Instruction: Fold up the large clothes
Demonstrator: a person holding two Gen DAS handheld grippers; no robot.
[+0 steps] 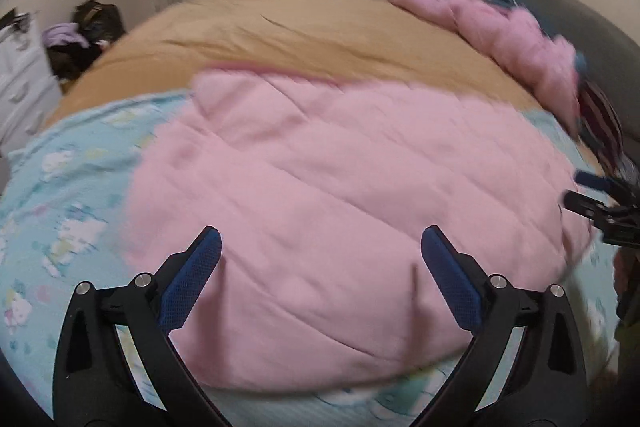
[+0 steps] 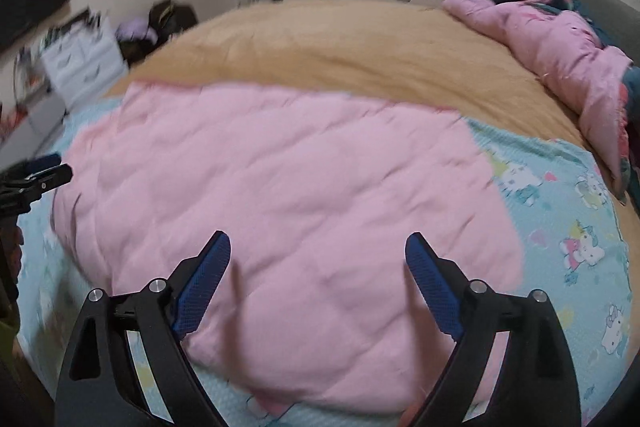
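One quilted pink padded garment (image 1: pixel 320 187) lies spread flat on the light-blue cartoon-print bedsheet (image 1: pixel 60 179); a second pink padded jacket (image 2: pixel 560 47) sits by the headboard. Left gripper (image 1: pixel 320 259) and right gripper (image 2: pixel 318 267) hover wide apart, empty

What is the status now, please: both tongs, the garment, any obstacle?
Left tongs open, empty. Right tongs open, empty. Pink quilted padded garment lies spread on the light blue cartoon-print sheet, not gripped. Nothing on top of it.

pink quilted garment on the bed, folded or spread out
Spread out: the pink quilted garment lies broad and flat on the blue cartoon-print sheet; any fold underneath cannot be told.
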